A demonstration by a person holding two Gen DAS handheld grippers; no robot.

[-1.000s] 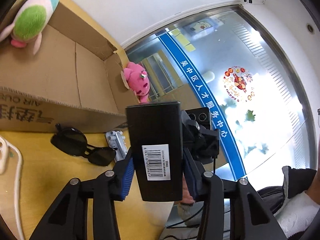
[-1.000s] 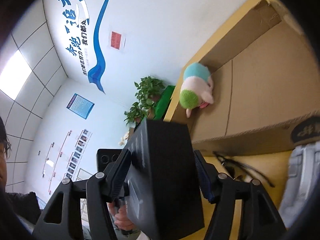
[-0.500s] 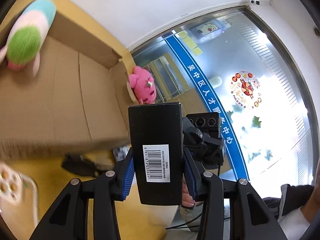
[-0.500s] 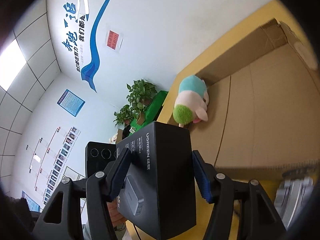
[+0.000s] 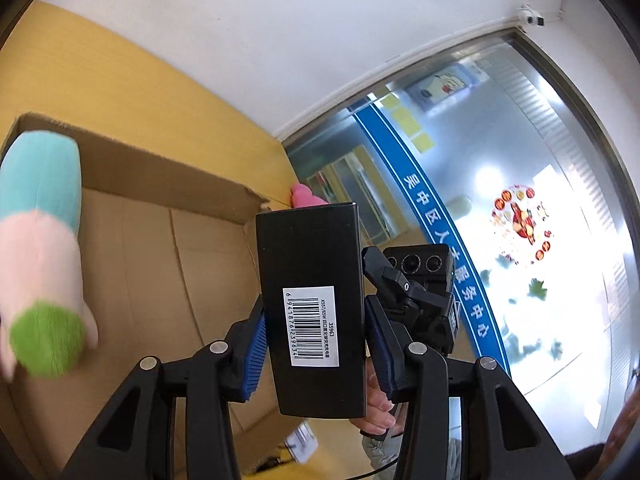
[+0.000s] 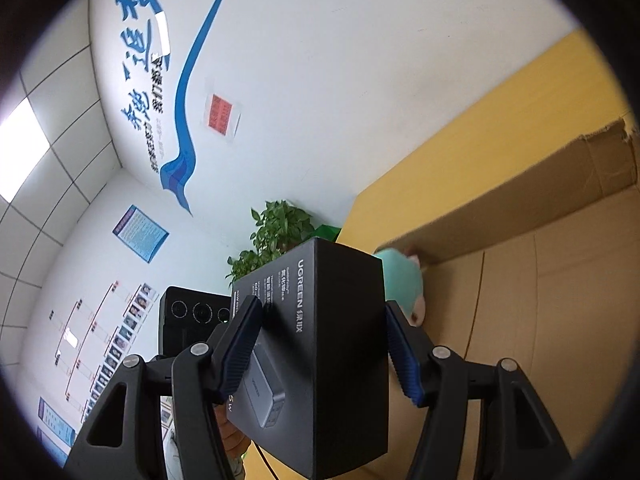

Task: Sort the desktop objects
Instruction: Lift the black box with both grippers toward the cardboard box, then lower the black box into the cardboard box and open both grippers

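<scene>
Above the open cardboard box (image 5: 132,248), one black carton (image 5: 312,308) sits clamped between both grippers: the left gripper (image 5: 314,346) on its barcode end, the right gripper (image 6: 322,354) on its printed faces. Only the left view shows two plush toys: one pastel (image 5: 38,252), one pink (image 5: 306,196).

Potted plant (image 6: 276,236), wall poster (image 6: 140,238)

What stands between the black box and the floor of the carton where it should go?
Little does. The black box is held by both tools, left and right, over the open carton. The carton floor ahead is bare. Only the plush toy lies in it, off to the left.
</scene>
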